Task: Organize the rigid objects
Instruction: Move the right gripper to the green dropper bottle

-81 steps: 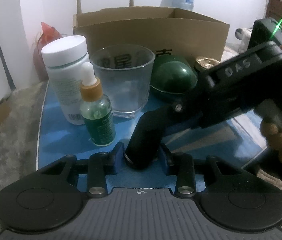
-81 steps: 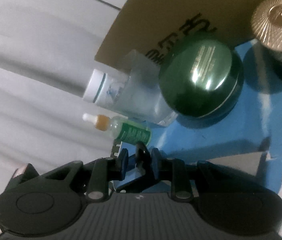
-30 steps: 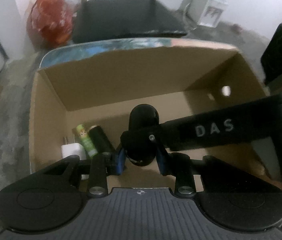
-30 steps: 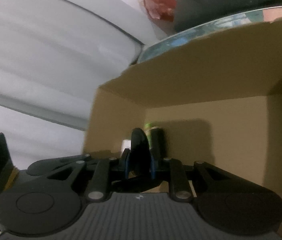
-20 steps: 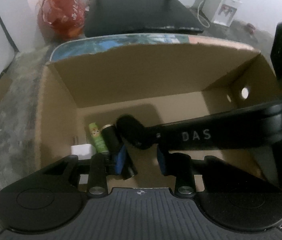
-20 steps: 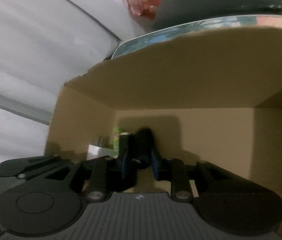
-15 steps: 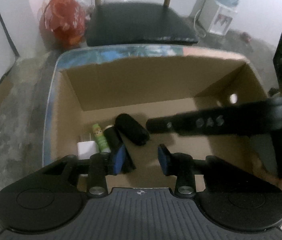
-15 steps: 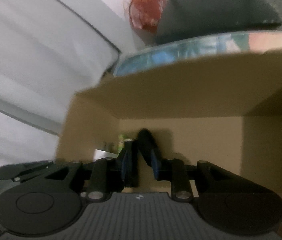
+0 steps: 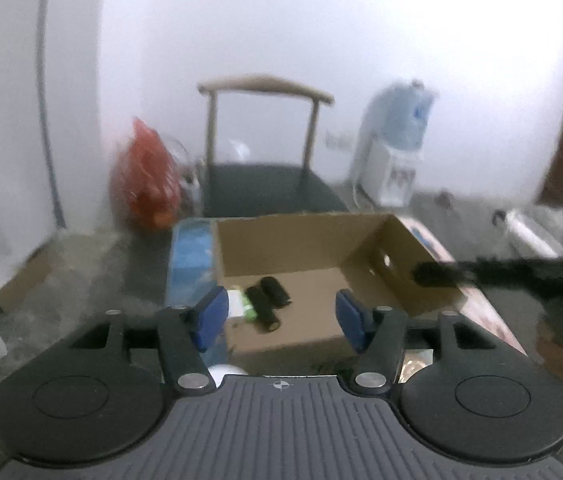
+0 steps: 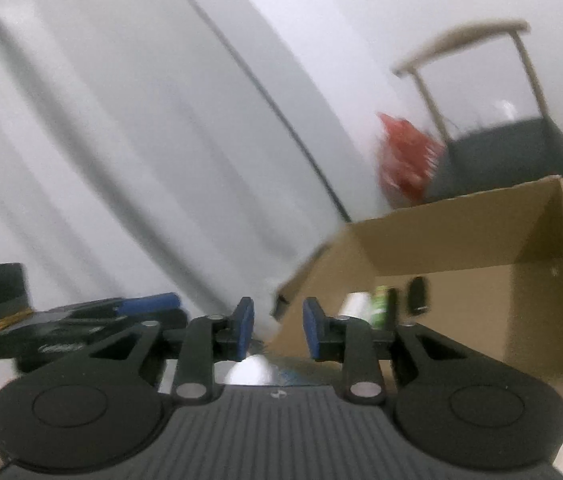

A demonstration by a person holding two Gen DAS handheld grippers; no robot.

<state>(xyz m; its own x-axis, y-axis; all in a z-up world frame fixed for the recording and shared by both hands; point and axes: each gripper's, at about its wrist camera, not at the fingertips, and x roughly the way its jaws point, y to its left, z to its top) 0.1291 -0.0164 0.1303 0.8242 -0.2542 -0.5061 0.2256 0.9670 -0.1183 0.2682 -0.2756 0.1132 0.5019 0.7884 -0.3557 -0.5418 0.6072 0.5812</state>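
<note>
Released from both grippers, the black cylinder (image 9: 276,291) now lies on the floor of the cardboard box (image 9: 397,288), beside another dark cylinder (image 9: 260,309) and a green-labelled bottle (image 9: 250,312). Both hands have pulled back above the box. Left gripper (image 9: 280,317) jaws are opening wide, empty; right gripper (image 10: 278,328) jaws are opening too, narrower, with nothing between them.

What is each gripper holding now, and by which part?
Nothing. The left gripper and the right gripper both have opening jaws with nothing between them. The black cylinders lie inside the box.
</note>
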